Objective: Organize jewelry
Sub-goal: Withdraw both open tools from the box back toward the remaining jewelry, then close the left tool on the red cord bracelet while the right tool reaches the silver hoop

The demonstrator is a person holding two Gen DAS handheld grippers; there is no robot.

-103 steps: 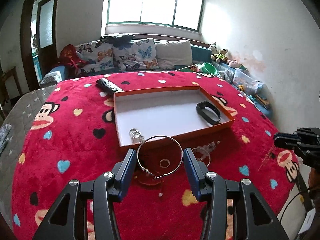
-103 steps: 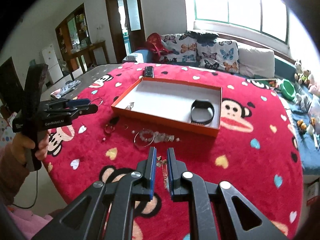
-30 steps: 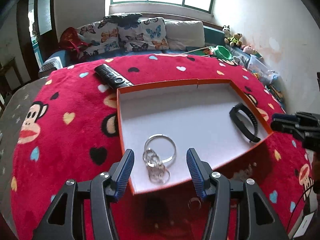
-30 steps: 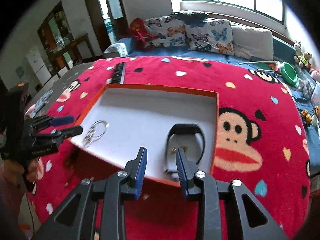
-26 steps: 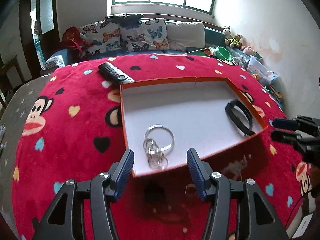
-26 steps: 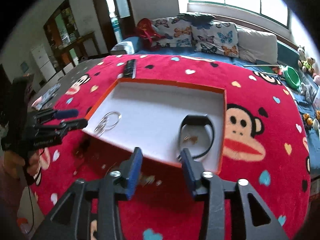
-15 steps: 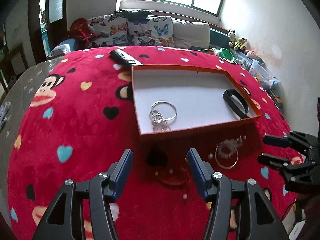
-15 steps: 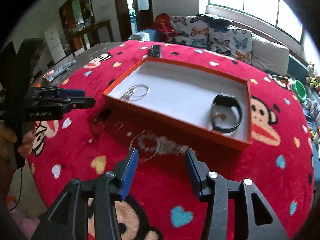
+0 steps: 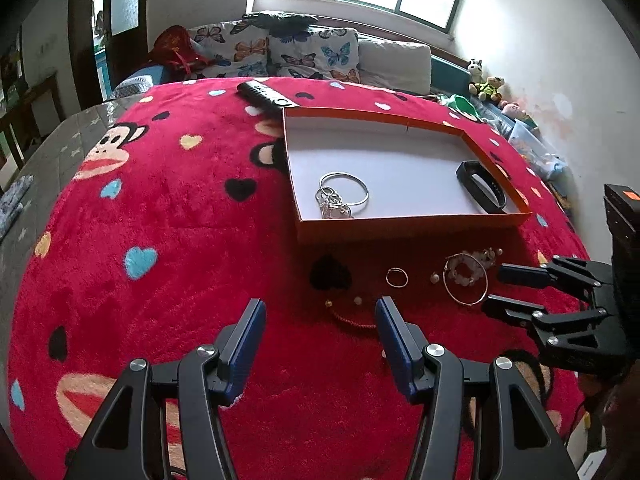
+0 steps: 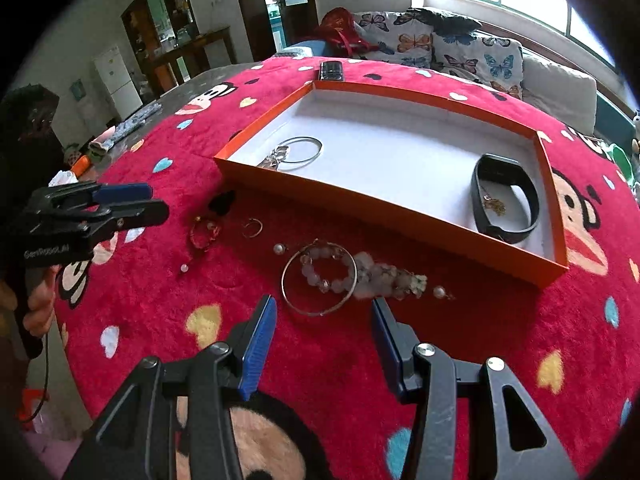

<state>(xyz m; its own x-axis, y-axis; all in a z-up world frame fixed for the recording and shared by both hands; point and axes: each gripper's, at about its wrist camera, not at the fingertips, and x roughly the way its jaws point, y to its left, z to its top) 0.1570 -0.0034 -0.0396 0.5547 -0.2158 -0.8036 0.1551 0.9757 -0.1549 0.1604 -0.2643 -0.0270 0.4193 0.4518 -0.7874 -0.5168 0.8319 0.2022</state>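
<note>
An orange box [image 9: 400,229] with a white floor sits on the red cloth. In it lie a silver bangle with small rings [image 9: 347,195], a black band [image 9: 480,190] and gold earrings [image 10: 494,205]. My left gripper [image 9: 320,311] hangs open over a red cord bracelet [image 9: 354,322] and loose pearls [image 9: 358,301] in front of the box. My right gripper [image 10: 323,308] is open just short of a second silver bangle [image 10: 285,280] ringing a bead bracelet [image 10: 320,276], with a clear bead strand [image 10: 384,273] beside it. A small ring [image 10: 253,227] lies between the two grippers.
A black remote [image 9: 266,96] lies behind the box's far left corner. A sofa with butterfly cushions [image 9: 304,54] stands beyond the table. The round table's edge drops away at the near left [image 10: 76,360]. A hand [image 10: 38,304] holds the left gripper's handle.
Both grippers have drawn back from over the box to the cloth in front of it. The right jaws have widened. The bangle and earrings held earlier now lie in the box.
</note>
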